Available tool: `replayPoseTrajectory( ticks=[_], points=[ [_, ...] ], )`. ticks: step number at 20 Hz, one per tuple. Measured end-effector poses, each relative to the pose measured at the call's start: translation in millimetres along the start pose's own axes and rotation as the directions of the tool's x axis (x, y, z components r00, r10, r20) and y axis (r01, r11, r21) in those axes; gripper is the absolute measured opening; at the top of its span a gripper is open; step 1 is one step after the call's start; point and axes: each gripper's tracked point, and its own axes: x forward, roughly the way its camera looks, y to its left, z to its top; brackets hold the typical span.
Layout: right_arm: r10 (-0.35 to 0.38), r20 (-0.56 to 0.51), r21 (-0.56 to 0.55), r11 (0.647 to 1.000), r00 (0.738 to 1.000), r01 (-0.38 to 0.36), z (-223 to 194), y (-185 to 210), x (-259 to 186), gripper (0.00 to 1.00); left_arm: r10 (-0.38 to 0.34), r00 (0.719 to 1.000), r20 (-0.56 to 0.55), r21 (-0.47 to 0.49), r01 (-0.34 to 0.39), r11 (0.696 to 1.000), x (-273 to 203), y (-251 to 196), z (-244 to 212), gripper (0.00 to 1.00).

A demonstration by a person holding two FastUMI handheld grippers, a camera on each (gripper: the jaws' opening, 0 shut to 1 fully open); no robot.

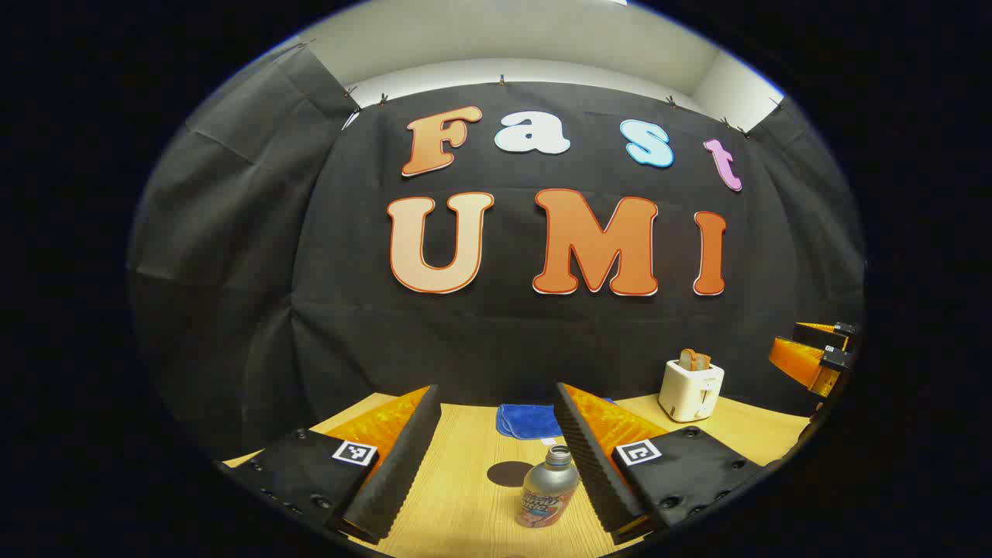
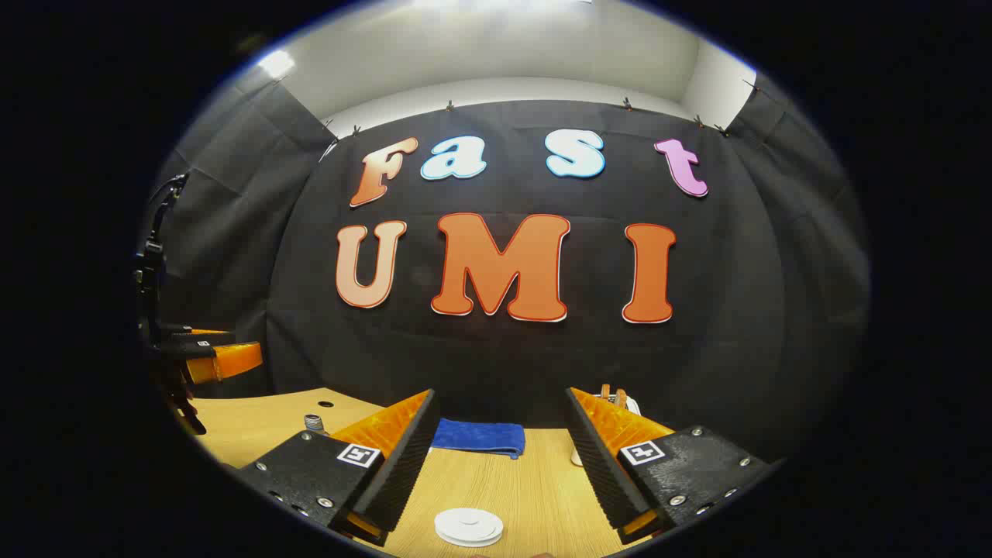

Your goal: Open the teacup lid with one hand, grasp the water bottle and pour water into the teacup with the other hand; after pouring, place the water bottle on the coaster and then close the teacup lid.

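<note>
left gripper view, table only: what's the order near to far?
Water bottle nearest, between the open left gripper's fingers → dark round coaster just behind and left of it → blue cloth → white toaster holding bread, far right by the booth wall.

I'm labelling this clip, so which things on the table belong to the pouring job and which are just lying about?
Part of the job:
- water bottle
- dark round coaster
- white teacup lid
- left claw, open
- right claw, open

Just lying about:
- blue cloth
- white toaster holding bread
</note>
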Motion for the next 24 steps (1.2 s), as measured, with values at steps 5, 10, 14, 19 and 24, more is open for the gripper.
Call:
replayPoseTrajectory(
  ticks=[5,10,14,19,24],
  points=[
    [0.006,0.0,-0.01,1.0,1.0,-0.006,0,7,3,0.97,-0.014,1.0,-0.007,0.003,0.014,1.0,4,-6,-4,0.96],
    [0.001,-0.011,-0.002,1.0,1.0,-0.001,-2,4,4,0.97,-0.022,1.0,0.001,0.015,0.022,1.0,6,-11,-2,0.96],
    [-0.021,-0.016,-0.02,1.0,1.0,0.021,-8,-6,3,0.97,0.018,1.0,0.007,0.048,-0.018,0.999,6,-7,-10,0.96],
    [-0.013,-0.047,0.005,1.0,0.999,0.013,-19,-10,1,0.96,0.007,1.0,-0.002,0.05,-0.007,0.999,6,-13,-11,0.96],
    [-0.001,-0.092,0.011,1.0,0.996,0.002,-42,-9,3,0.96,-0.004,1.0,-0.011,0.061,0.004,0.998,7,-19,-19,0.96]
  ],
)
